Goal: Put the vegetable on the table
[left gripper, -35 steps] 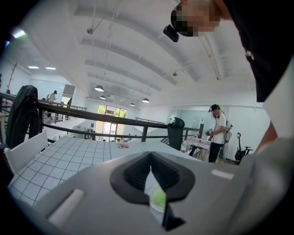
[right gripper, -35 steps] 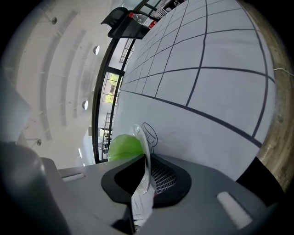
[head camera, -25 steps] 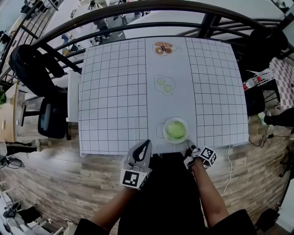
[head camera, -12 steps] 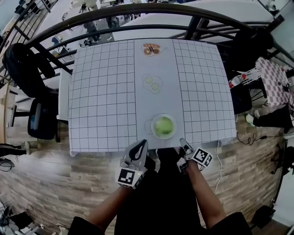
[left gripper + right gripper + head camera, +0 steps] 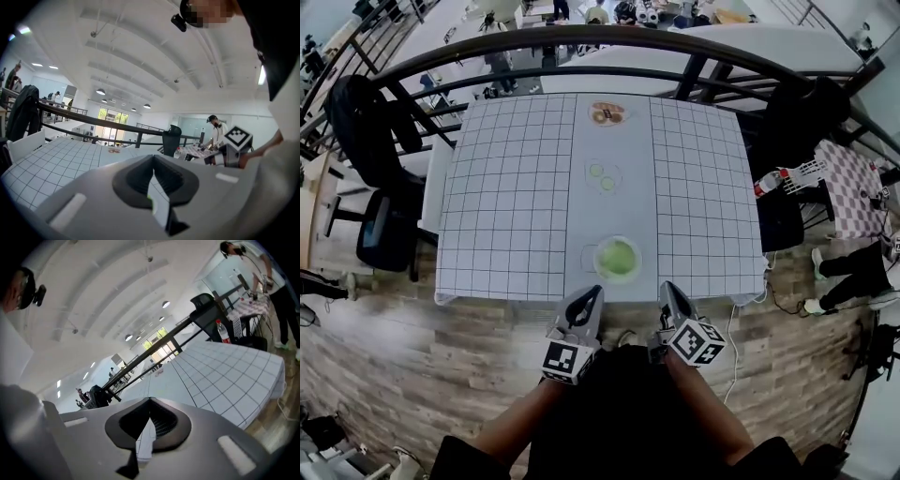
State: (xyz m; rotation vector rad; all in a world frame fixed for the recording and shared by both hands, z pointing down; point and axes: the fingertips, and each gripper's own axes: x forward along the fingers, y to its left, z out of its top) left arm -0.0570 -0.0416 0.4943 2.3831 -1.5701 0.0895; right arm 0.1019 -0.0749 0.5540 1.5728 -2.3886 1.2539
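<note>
A round green vegetable (image 5: pixel 617 257) lies on a white plate (image 5: pixel 602 273) near the front edge of the grid-patterned table (image 5: pixel 506 206). My left gripper (image 5: pixel 594 294) hovers just off the table's front edge, below and left of the plate, jaws shut and empty. Below and right of the plate, my right gripper (image 5: pixel 665 289) is also shut and empty. The left gripper view has the shut tips (image 5: pixel 152 157) pointing over the tabletop (image 5: pixel 51 161). In the right gripper view the shut tips (image 5: pixel 150 400) point along the table (image 5: pixel 225 373).
Printed food pictures (image 5: pixel 602 176) (image 5: pixel 607 114) mark the table's middle strip. A dark railing (image 5: pixel 581 42) curves behind the table. A chair (image 5: pixel 380 234) and a black jacket (image 5: pixel 356 112) stand at the left. A bottle (image 5: pixel 766 181) and a checked table (image 5: pixel 853 187) are at the right.
Both grippers have drawn back from the table's front edge toward me. The right gripper has shifted left and now points straight up the view. The vegetable stays on its plate.
</note>
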